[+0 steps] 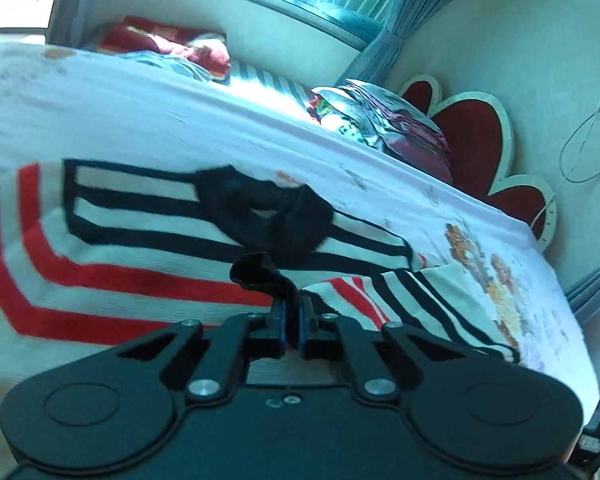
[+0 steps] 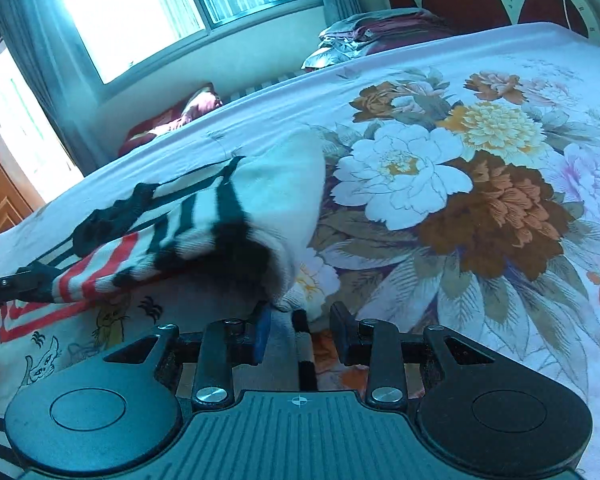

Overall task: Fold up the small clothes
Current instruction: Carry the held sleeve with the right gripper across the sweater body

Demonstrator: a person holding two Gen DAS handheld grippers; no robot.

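A small white sweater with red and black stripes and a black collar (image 1: 264, 216) lies on the flowered bedsheet (image 1: 220, 120). My left gripper (image 1: 294, 312) is shut on a black edge of the sweater (image 1: 260, 276), just below the collar. In the right wrist view the sweater (image 2: 220, 208) is partly folded over, with a sleeve lifted. My right gripper (image 2: 300, 320) is open, and a striped bit of the sweater (image 2: 304, 356) lies between its fingers. The left gripper shows at the left edge of the right wrist view (image 2: 16, 284), holding the striped cloth.
The bed's red and white headboard (image 1: 480, 136) stands at the far end. A pile of folded clothes (image 1: 388, 120) lies by the headboard. Red cushions (image 1: 164, 40) lie under the window (image 2: 140, 12). A wooden door (image 2: 0, 188) is at the left.
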